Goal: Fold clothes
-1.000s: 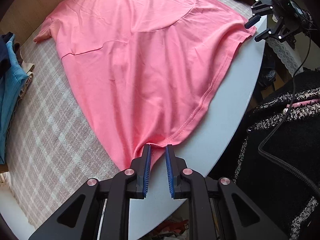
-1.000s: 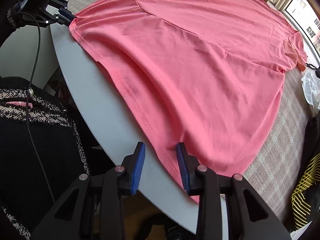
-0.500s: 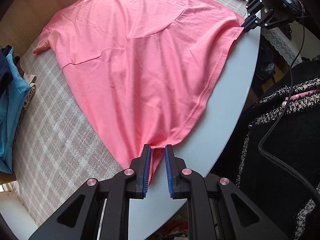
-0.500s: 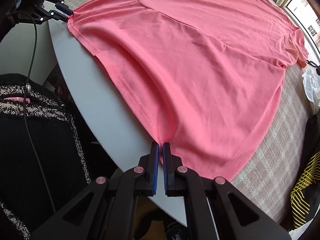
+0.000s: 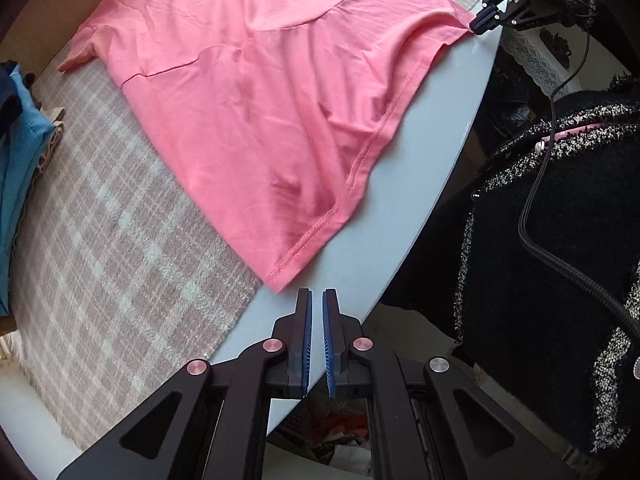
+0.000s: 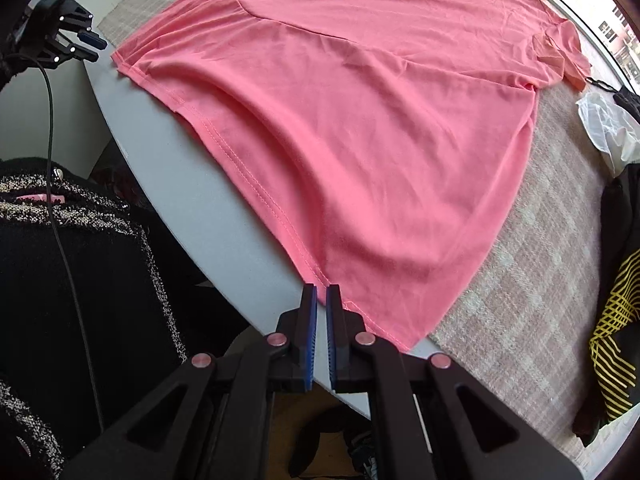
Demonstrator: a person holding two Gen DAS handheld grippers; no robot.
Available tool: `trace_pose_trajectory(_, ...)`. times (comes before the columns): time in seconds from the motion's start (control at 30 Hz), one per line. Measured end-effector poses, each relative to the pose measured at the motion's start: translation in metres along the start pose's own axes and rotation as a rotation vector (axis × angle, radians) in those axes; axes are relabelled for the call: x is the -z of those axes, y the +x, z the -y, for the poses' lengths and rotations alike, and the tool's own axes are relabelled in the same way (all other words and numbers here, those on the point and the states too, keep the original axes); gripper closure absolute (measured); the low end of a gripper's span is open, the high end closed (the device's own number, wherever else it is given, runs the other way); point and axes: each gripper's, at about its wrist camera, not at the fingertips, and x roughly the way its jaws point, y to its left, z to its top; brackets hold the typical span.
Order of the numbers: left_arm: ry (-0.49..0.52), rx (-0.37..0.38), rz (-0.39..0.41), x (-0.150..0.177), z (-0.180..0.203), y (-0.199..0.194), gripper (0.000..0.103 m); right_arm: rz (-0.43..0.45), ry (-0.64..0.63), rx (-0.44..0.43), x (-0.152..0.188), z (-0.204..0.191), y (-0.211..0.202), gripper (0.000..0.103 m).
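The pink shirt (image 5: pixel 256 92) is looking like thin, soft knit cloth, matt, with a stitched hem, and it is lying partly on a rough woven plaid cloth (image 5: pixel 100 240) and partly on the smooth, matt grey table (image 5: pixel 420 152). The left gripper (image 5: pixel 316 300) is showing matt black plastic arms, ribbed blue pads (image 5: pixel 306 340) and shiny metal rivets (image 5: pixel 273 345), while the person's black jacket (image 5: pixel 540 280) is appearing coarse and nubbly.
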Motion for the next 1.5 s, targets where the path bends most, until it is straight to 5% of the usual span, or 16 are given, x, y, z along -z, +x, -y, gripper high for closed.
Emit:
trace_pose_trajectory(0.07, -0.088, -0.026, 0.032, -0.002, -0.014, -0.002, 0.077, 0.055, 0.12, -0.012, 0.011, 0.018, -0.012, 0.082)
trace_pose_trajectory(0.13, -0.163, -0.029, 0.053, -0.008, -0.025, 0.003, 0.075, 0.098, 0.253, -0.013, 0.027, 0.037, -0.018, 0.077)
trace_pose_trajectory(0.37, -0.288, 0.044, 0.077, -0.018, -0.029, 0.028, 0.074, 0.221, 0.637, -0.066, 0.09, 0.07, -0.008, 0.077)
trace_pose_trajectory(0.67, -0.285, 0.048, 0.069, -0.032, -0.025, 0.039, 0.077, 0.234, 0.611, -0.076, 0.085, 0.062, 0.02, 0.077)
trace_pose_trajectory(0.77, -0.284, 0.038, 0.067, -0.033, -0.025, 0.041, 0.101, 0.212, 0.558, -0.074, 0.077, 0.053, 0.025, 0.1)
trace_pose_trajectory(0.9, -0.266, 0.039, 0.087, -0.033, -0.02, 0.041, 0.101, 0.193, 0.488, -0.067, 0.074, 0.042, 0.014, 0.101)
trace_pose_trajectory(1.1, -0.318, 0.074, 0.124, -0.019, -0.022, 0.027, 0.101, 0.181, 0.529, -0.044, 0.094, 0.058, -0.018, 0.101)
trace_pose_trajectory(1.37, -0.31, 0.116, 0.069, -0.022, -0.021, 0.056, 0.101, 0.026, 0.511, -0.042, 0.076, 0.06, 0.026, 0.099)
trace_pose_trajectory(1.43, -0.313, 0.117, 0.054, -0.023, -0.023, 0.059, 0.098, -0.004, 0.512, -0.045, 0.075, 0.062, 0.021, 0.095)
trace_pose_trajectory(1.5, -0.32, 0.11, 0.039, -0.022, -0.027, 0.058, 0.076, -0.009, 0.507, -0.046, 0.075, 0.066, 0.005, 0.09)
